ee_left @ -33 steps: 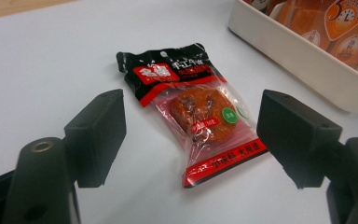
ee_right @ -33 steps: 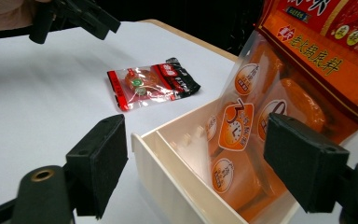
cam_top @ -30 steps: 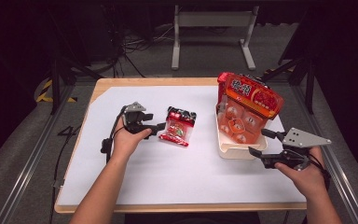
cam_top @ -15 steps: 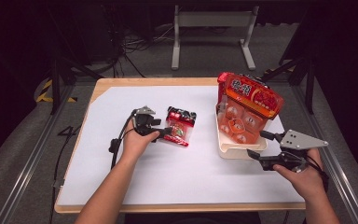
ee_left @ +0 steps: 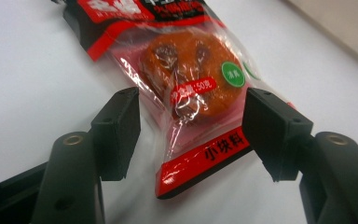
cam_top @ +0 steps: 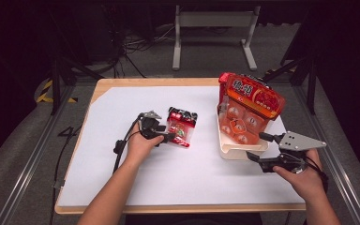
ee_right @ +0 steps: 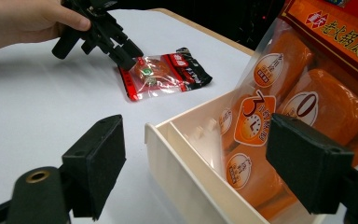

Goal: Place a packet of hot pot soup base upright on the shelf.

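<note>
A small red and clear snack packet [cam_top: 181, 126] [ee_left: 191, 88] [ee_right: 161, 72] lies flat on the white table sheet [cam_top: 168, 178]. My left gripper [cam_top: 168, 137] [ee_left: 191, 128] [ee_right: 123, 53] is open, its jaws straddling the packet's near end with gaps on both sides. A cream tray [cam_top: 227, 151] [ee_right: 186, 161] at the right holds a large orange bag [cam_top: 248, 108] [ee_right: 303, 107] standing on end. My right gripper [cam_top: 258, 146] [ee_right: 200, 161] is open at the tray's near right corner, one jaw outside the tray wall, the other by the bag.
The wooden table edge [cam_top: 159, 82] borders the white sheet. A metal stand [cam_top: 213, 35] and cables [cam_top: 136, 44] sit on the floor beyond. A cable [cam_top: 119, 145] trails from my left gripper over the sheet.
My left gripper has moved right toward the snack packet until its jaws straddle the packet's end. The right gripper has stayed by the tray.
</note>
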Available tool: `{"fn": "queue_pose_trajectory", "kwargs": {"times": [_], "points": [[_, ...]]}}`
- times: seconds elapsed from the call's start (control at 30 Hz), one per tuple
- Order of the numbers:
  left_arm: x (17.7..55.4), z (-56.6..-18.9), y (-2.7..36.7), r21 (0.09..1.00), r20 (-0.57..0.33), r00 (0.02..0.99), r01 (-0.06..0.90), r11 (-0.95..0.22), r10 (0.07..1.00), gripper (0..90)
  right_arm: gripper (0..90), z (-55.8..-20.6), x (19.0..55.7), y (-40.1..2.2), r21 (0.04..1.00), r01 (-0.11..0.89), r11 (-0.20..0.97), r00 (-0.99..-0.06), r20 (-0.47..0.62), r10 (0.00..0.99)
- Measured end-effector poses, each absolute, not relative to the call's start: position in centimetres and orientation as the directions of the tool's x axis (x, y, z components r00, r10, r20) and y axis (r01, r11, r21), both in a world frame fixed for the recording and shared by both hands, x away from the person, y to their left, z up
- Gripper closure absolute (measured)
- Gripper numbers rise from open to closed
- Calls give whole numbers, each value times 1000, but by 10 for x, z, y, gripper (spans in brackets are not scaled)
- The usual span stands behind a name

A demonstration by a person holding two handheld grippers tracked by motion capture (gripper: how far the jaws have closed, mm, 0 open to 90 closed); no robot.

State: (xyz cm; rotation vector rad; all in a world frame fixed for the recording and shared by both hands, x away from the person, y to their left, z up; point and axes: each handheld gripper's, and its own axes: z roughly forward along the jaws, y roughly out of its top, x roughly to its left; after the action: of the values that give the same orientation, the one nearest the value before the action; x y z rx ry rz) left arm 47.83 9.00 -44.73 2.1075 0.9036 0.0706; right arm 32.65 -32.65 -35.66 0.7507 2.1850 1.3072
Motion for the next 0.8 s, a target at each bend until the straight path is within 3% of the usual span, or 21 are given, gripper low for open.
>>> {"fn": "queue_pose_trajectory", "kwargs": {"times": [0.23,0.43,0.63,0.8], "points": [[478,-450,89,707,-253,748,576,-410,614,452,204,-357,327,-326,893,204,400,-735,-130,666],[472,-450,84,718,-146,764,519,-464,629,536,203,-359,327,-323,890,205,407,-740,-131,659],[471,-451,88,721,-150,751,528,-449,643,751,201,-359,328,-319,888,201,413,-747,-134,651],[470,-451,90,718,-173,742,545,-433,647,838,201,-360,329,-318,887,204,414,-749,-131,649]]}}
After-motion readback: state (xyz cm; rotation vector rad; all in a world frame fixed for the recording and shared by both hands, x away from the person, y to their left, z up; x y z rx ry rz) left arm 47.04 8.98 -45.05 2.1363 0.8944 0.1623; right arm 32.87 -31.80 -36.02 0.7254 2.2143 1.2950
